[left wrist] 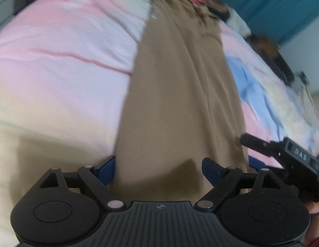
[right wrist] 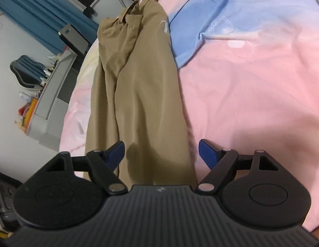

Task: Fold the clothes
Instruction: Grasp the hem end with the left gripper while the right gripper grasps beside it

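Both grippers hang spread wide with nothing between their blue pads: the left gripper and right gripper each straddle the near hem of the tan trousers. Those trousers lie lengthwise, stretching far across the pink-and-blue bed.

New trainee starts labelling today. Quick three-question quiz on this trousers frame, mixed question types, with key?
1. True or false: the left gripper is open.
2. The tan trousers lie on: A) a desk B) a pink and blue bedsheet C) the floor.
3. Fill in: the right gripper's jaws stand ____ over the trousers' near end.

Key: 1 true; 2 B; 3 open.
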Action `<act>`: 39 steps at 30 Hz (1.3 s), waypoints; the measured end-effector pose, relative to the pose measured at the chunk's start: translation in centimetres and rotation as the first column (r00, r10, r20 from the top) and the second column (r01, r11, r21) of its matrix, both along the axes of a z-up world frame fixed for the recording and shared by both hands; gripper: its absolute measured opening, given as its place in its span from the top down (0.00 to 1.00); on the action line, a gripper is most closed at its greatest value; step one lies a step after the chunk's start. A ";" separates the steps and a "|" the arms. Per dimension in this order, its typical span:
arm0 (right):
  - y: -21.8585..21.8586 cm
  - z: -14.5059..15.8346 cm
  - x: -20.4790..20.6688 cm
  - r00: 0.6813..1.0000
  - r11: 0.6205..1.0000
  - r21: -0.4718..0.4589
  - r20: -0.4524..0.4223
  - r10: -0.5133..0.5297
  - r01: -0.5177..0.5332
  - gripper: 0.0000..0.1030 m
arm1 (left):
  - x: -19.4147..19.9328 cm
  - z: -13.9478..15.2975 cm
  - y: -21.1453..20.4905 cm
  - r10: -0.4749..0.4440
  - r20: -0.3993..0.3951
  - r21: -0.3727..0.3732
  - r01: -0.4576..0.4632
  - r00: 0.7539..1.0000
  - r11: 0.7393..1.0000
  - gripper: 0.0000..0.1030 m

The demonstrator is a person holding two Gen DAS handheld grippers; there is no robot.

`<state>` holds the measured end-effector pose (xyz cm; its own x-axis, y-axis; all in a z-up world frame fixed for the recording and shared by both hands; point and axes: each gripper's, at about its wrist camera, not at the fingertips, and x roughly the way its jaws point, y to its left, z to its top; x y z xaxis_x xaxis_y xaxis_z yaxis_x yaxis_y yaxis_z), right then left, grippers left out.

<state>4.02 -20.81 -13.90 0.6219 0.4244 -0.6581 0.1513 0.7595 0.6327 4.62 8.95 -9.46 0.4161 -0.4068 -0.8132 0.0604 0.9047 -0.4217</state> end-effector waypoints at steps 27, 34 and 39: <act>0.8 6.8 -7.8 0.970 0.979 -0.134 0.168 0.173 -0.151 0.91 | -4.2 5.1 -0.3 -0.059 0.239 -0.062 0.076 0.969 0.995 0.90; -0.9 11.0 -8.8 0.938 0.985 -0.106 0.307 0.159 -0.133 0.91 | -7.5 11.0 1.4 0.021 0.396 -0.203 0.065 0.918 0.977 0.91; -2.0 13.0 -10.3 0.913 0.988 -0.083 0.377 0.155 -0.133 0.91 | -10.6 13.5 1.1 0.006 0.446 -0.218 0.102 0.895 0.971 0.91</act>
